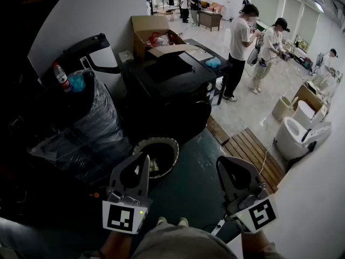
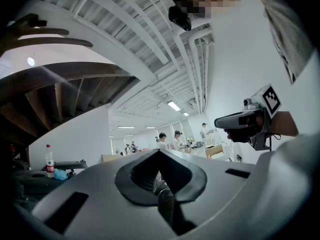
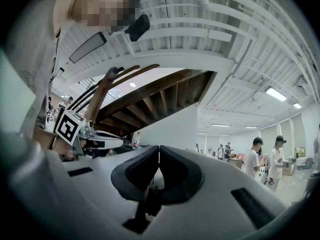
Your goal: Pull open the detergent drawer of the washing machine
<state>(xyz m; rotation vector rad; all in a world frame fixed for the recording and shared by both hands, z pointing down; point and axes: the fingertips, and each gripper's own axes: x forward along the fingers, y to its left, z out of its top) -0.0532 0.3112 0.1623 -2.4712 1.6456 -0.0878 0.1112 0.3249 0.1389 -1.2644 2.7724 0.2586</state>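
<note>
head cam steep down, other cams level

The person holds both grippers out in front of the body, side by side and well apart. The left gripper points forward and about level, its jaws pressed together with nothing between them. The right gripper also points forward, tipped slightly upward, its jaws likewise closed and empty. Each marker cube sits at the rear end, nearest the body: the left cube and the right cube. The left wrist shows bare behind its cube, and the right wrist behind the other.
</note>
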